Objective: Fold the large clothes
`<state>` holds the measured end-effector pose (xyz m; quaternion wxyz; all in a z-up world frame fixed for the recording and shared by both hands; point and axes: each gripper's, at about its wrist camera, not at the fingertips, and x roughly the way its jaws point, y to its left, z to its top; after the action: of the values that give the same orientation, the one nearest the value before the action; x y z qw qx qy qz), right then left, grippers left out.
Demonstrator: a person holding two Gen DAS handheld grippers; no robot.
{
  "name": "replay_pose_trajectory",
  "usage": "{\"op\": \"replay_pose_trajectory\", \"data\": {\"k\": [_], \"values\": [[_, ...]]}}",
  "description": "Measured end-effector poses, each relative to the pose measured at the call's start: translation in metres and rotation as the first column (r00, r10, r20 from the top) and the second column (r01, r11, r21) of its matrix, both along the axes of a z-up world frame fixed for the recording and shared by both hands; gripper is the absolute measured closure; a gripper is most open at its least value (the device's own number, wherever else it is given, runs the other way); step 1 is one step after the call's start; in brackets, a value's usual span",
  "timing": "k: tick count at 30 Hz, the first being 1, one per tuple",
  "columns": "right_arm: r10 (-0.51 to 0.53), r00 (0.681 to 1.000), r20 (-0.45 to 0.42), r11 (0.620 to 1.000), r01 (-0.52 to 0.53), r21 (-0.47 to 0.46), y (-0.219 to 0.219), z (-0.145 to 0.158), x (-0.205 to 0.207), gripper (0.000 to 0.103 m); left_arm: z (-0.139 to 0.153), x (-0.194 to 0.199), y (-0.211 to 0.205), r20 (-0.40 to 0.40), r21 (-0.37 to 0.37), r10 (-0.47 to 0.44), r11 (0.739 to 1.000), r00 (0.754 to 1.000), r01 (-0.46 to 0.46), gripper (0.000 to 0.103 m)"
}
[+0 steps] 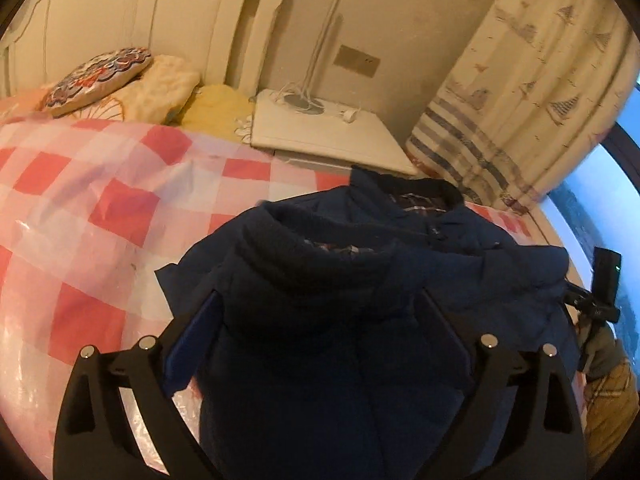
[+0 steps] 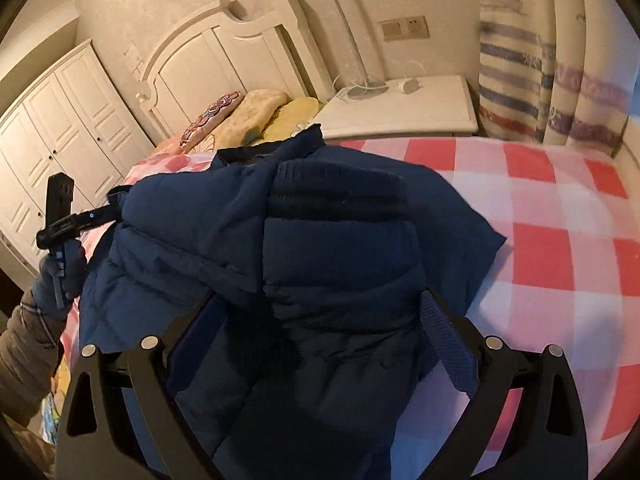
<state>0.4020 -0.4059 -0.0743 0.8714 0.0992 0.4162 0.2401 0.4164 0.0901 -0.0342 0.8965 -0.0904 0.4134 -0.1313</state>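
Observation:
A dark navy padded jacket (image 1: 360, 272) lies bunched on the bed, its ribbed collar and plaid lining showing at the far end. In the left wrist view my left gripper (image 1: 320, 320) has its fingers spread wide with thick jacket fabric filling the gap between them. In the right wrist view the jacket (image 2: 208, 232) drapes the same way between the spread fingers of my right gripper (image 2: 320, 320), a ribbed cuff (image 2: 336, 196) lying on top. Whether either gripper clamps the fabric is hidden. The right gripper also shows in the left wrist view (image 1: 600, 292), and the left gripper in the right wrist view (image 2: 60, 220).
The bed has a red, pink and white checked cover (image 1: 100, 200) (image 2: 560, 220). Pillows (image 1: 120, 80) lie by the white headboard (image 2: 224, 52). A white nightstand (image 1: 332, 132) holds a lamp base and cables. A striped curtain (image 1: 520, 80) hangs right; a white wardrobe (image 2: 60, 128) stands left.

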Motion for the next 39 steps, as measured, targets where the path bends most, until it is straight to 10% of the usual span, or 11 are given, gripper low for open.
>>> {"op": "replay_pose_trajectory", "data": {"k": [2,4,14,18,23,32,39], "values": [[-0.001,0.998,0.071,1.000,0.001,-0.001,0.002,0.007,-0.008,0.048,0.001,-0.003,0.001,0.024,0.034,0.068,0.997,0.997,-0.068,0.063],[-0.013,0.988,0.157,1.000,0.014,-0.007,0.004,0.021,-0.025,0.069,0.005,-0.016,0.009,0.063,-0.015,0.100,0.995,0.993,-0.099,0.082],[-0.056,0.916,0.397,0.992,0.096,-0.083,0.022,0.086,-0.096,0.088,0.074,-0.092,-0.013,0.331,0.086,0.075,0.990,0.941,-0.109,0.090],[-0.121,0.871,0.476,0.986,0.162,-0.045,0.026,0.131,-0.084,0.089,0.128,-0.072,-0.018,0.399,0.088,0.093,0.986,0.912,-0.139,0.090],[-0.229,0.889,0.395,0.964,0.264,-0.035,0.017,0.142,0.005,0.089,0.144,0.016,-0.022,0.347,0.174,0.169,0.955,0.922,-0.241,0.090],[-0.346,0.935,0.084,0.910,0.356,-0.215,0.028,-0.002,0.113,0.086,-0.005,0.119,-0.041,0.150,0.369,0.296,0.868,0.943,-0.331,0.079],[-0.349,0.937,0.026,0.920,0.348,-0.179,0.025,-0.013,0.115,0.055,-0.023,0.123,-0.015,0.074,0.224,0.333,0.913,0.940,-0.341,0.031]]}}
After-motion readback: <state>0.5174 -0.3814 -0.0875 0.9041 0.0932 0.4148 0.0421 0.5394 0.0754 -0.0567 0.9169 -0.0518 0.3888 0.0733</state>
